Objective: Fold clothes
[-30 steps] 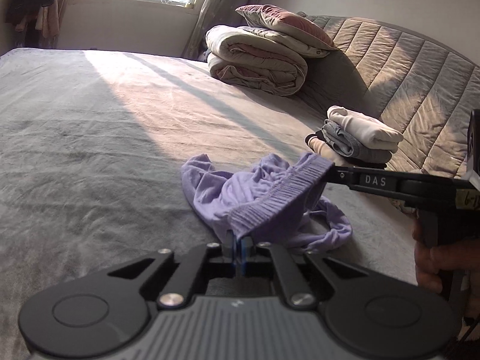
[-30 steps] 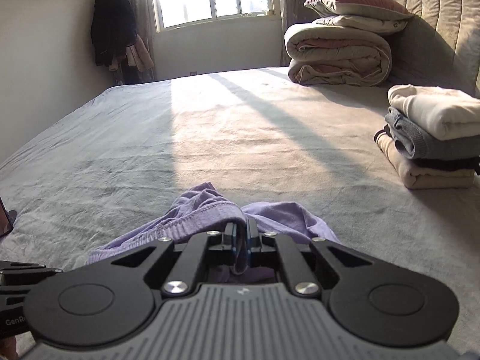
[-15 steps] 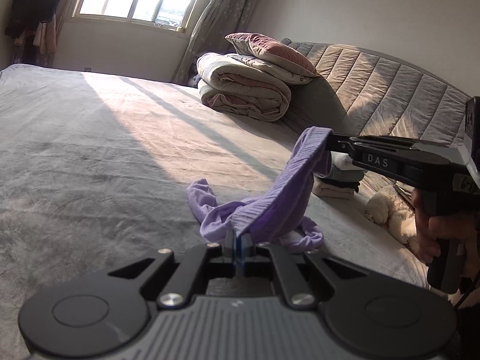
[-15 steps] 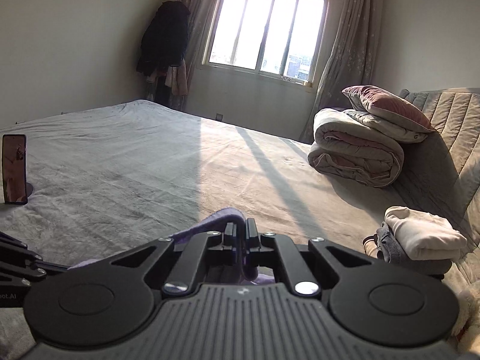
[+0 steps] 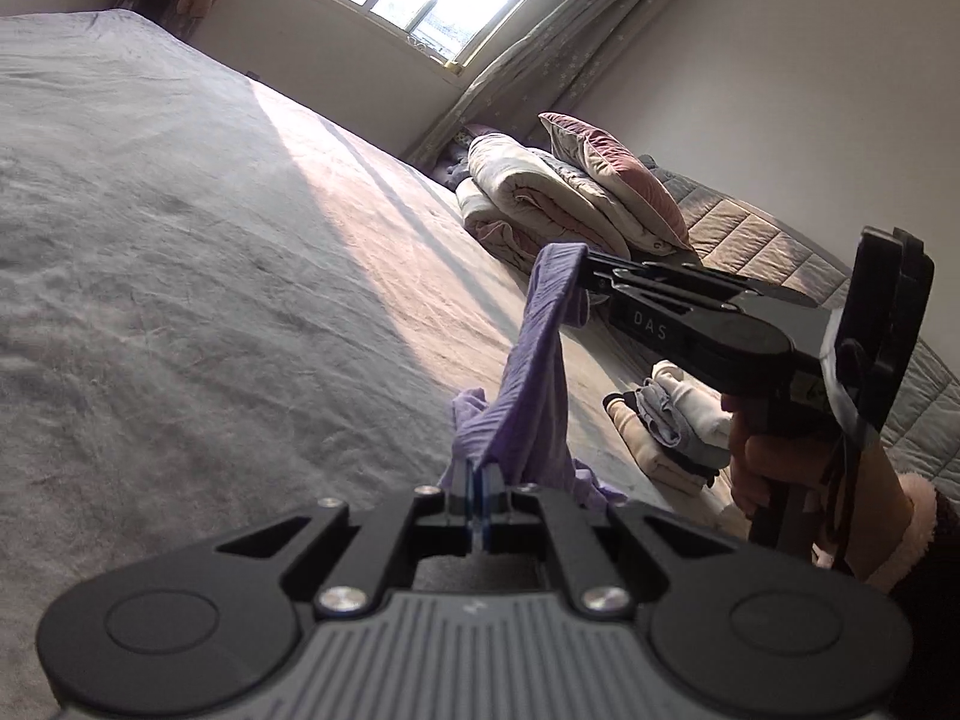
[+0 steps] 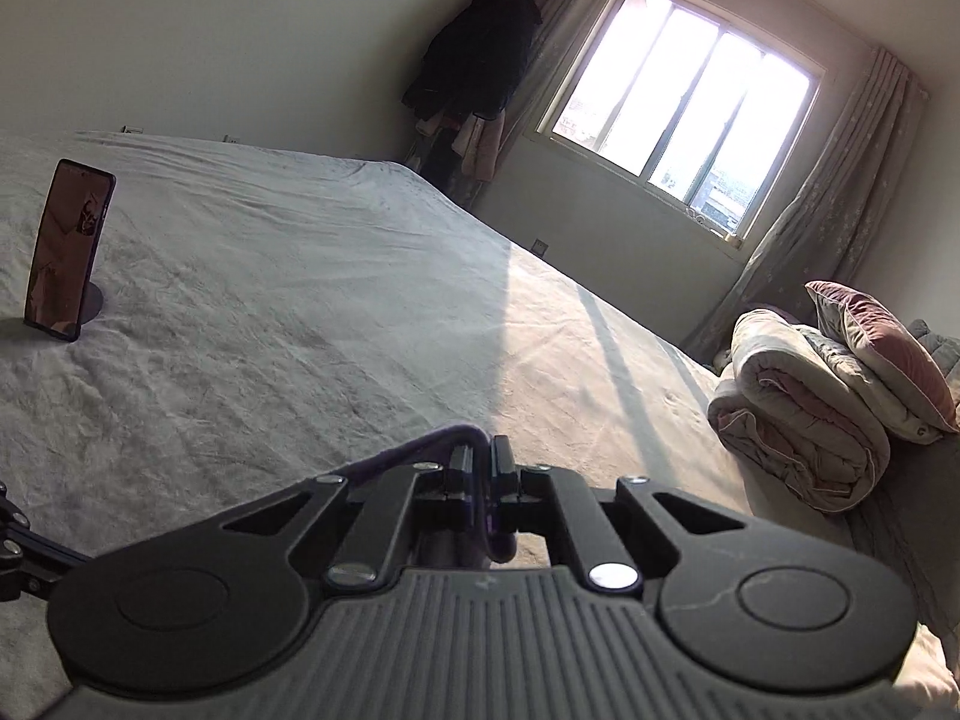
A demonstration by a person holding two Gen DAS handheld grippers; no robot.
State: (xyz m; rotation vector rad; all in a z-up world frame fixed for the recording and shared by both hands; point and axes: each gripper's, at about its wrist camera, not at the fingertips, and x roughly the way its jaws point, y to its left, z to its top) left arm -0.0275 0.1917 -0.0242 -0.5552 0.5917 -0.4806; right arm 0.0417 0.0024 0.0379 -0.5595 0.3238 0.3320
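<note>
A purple garment (image 5: 534, 378) with a ribbed waistband hangs stretched between both grippers above the grey bed (image 5: 180, 276). My left gripper (image 5: 477, 480) is shut on one end of the waistband. My right gripper (image 5: 585, 267), held by a hand (image 5: 774, 462) with a fluffy cuff, is shut on the other end, higher up. The rest of the garment droops toward the bed below. In the right wrist view my right gripper (image 6: 485, 468) pinches a purple fold (image 6: 420, 450), and most of the garment is hidden behind it.
A stack of folded clothes (image 5: 672, 426) lies by the quilted headboard (image 5: 750, 240). A rolled duvet (image 5: 540, 198) with a pillow (image 5: 612, 174) on it sits farther back. A phone (image 6: 66, 252) stands propped on the bed at the left. Window (image 6: 678, 102) and curtains behind.
Both grippers have risen and rolled, lifting the purple garment off the bed. The waistband now runs steeply between them, and the right gripper's end is higher than before.
</note>
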